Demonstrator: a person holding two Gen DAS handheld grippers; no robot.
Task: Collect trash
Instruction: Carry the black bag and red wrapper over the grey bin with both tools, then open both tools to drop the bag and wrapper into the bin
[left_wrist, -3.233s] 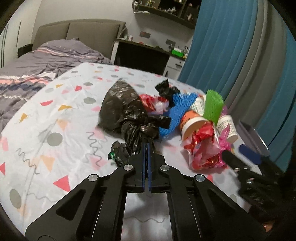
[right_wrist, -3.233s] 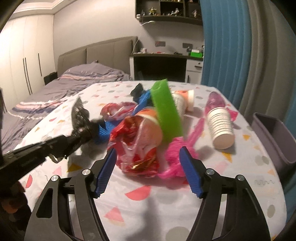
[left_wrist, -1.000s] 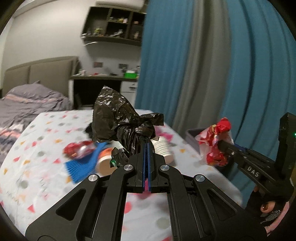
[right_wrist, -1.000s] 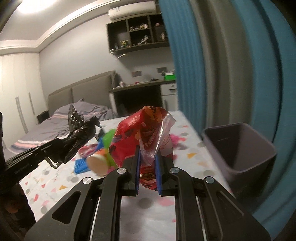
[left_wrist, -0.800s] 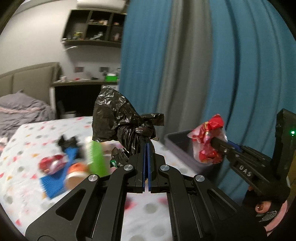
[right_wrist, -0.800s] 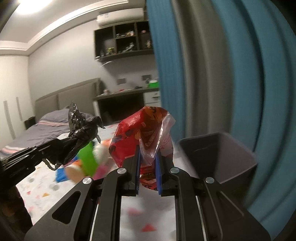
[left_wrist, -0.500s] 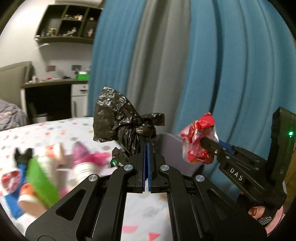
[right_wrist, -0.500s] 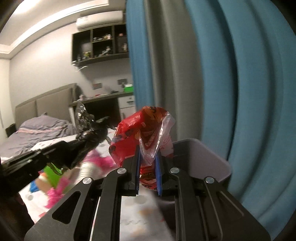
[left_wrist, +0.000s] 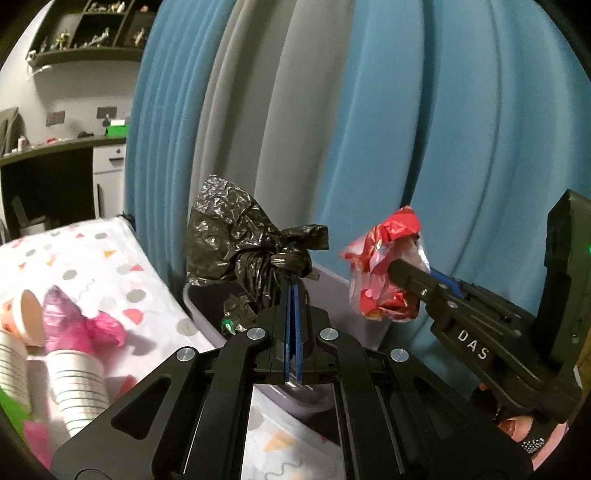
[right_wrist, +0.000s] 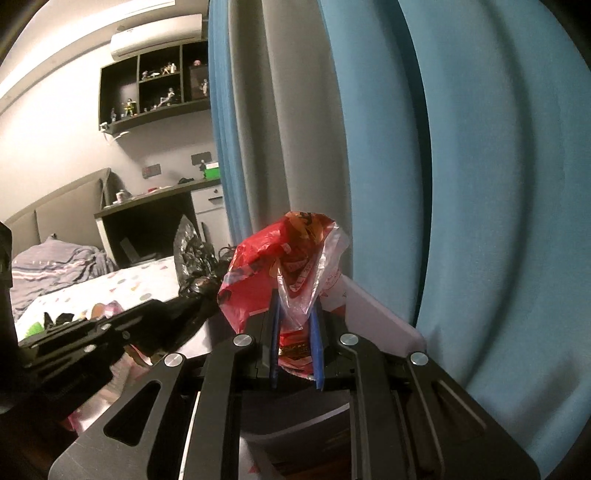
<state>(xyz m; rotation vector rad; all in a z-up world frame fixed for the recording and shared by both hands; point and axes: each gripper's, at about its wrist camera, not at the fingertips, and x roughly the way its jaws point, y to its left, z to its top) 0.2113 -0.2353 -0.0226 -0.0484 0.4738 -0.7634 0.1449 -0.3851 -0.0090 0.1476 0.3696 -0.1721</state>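
Observation:
My left gripper (left_wrist: 293, 295) is shut on the knotted neck of a crumpled black trash bag (left_wrist: 236, 236), held over the grey trash bin (left_wrist: 207, 314) beside the bed. My right gripper (right_wrist: 295, 321) is shut on a red and clear plastic wrapper (right_wrist: 280, 258), above the far wall of the same bin (right_wrist: 373, 310). In the left wrist view the right gripper (left_wrist: 397, 271) comes in from the right with the wrapper (left_wrist: 384, 273) at the bin's right edge. The black bag (right_wrist: 192, 251) also shows left of the wrapper in the right wrist view.
Blue and grey curtains (left_wrist: 369, 129) hang close behind the bin. On the patterned bedsheet (left_wrist: 92, 258) at the left lie stacked paper cups (left_wrist: 77, 384), a pink plastic bag (left_wrist: 81, 325) and a green item. A desk (right_wrist: 155, 199) and wall shelves stand farther back.
Both grippers swung right from the bed to the bin, still holding the black bag and the red wrapper. The trash pile slid off to the left of view.

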